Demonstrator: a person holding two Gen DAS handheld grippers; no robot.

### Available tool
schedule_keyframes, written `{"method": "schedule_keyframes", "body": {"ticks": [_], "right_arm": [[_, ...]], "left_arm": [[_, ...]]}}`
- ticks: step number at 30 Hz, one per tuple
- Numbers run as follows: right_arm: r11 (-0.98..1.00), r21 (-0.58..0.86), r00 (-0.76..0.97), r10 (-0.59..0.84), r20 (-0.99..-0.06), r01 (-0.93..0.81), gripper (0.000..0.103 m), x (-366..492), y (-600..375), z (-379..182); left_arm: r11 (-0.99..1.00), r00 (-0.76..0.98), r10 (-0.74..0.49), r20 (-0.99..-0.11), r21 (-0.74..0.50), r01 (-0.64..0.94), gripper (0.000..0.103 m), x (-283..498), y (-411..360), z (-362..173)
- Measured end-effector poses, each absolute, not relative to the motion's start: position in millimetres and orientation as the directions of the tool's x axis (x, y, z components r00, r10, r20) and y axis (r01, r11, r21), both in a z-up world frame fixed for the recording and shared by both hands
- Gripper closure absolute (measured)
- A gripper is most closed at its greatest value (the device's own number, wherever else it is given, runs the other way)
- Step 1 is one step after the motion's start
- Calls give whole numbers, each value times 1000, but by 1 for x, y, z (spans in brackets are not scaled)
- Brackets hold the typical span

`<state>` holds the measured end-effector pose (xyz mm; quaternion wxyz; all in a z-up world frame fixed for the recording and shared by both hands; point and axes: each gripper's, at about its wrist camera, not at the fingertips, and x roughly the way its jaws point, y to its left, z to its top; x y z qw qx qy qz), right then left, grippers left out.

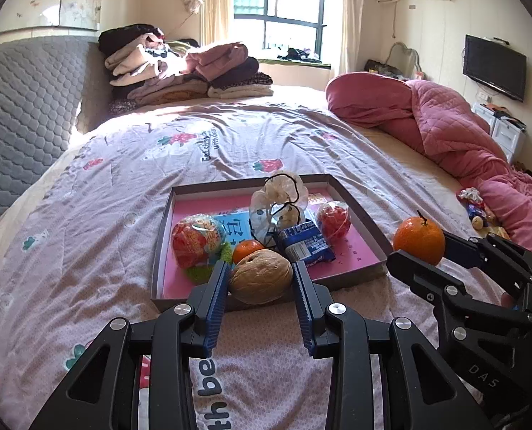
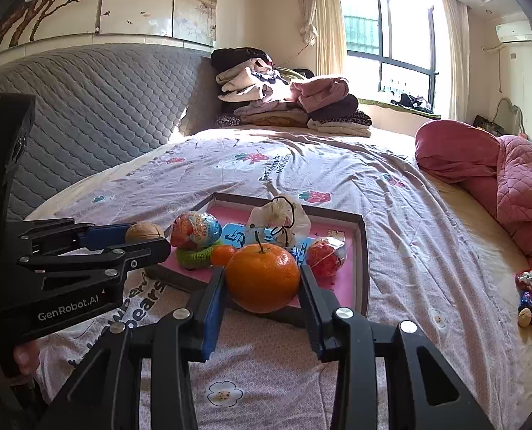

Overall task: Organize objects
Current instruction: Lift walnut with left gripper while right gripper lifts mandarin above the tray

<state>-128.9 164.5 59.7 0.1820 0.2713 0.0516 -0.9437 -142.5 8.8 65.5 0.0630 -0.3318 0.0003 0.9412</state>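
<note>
A walnut (image 1: 260, 281) sits clamped between the blue pads of the left gripper (image 1: 260, 276), held in the air just in front of the near edge of a shallow cardboard tray (image 1: 355, 211) that lies on the bed (image 1: 122, 215). Beside it, the right gripper (image 2: 263, 279) pinches a large orange (image 2: 263, 277) with a short stem — likewise raised off the bedcover, before the tray's near edge and toward its right corner. Both sets of fingers stand narrow, pressed against the fruit and the nut.

Inside the tray, on its pink lining, a foil-wrapped egg (image 1: 196, 242) rests on something green and knitted (image 1: 203, 270) near the left wall. A small orange (image 1: 246, 249) lies toward the near edge, a blue snack packet (image 1: 303, 245) just beside it, and a clear bag tied with black cord (image 1: 280, 204) stands in the middle. A red ball in clear wrap (image 1: 334, 220) lies near the right wall.

Well apart, toward the right edge of the bed, a few small wrapped items (image 1: 475, 204) lie against a bunched pink quilt (image 1: 445, 132). Folded clothes (image 1: 180, 71) are stacked at the far corner by the grey headboard (image 1: 25, 107).
</note>
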Motion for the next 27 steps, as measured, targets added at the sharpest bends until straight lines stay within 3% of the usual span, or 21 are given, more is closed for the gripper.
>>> {"method": "schedule_keyframes", "body": {"ticks": [27], "right_arm": [[-943,-44,-856,-280,-435,331,64,-164,169,118]], "left_arm": [[-991,-814,106,-572,4,-132,67,-172,23,104]]}}
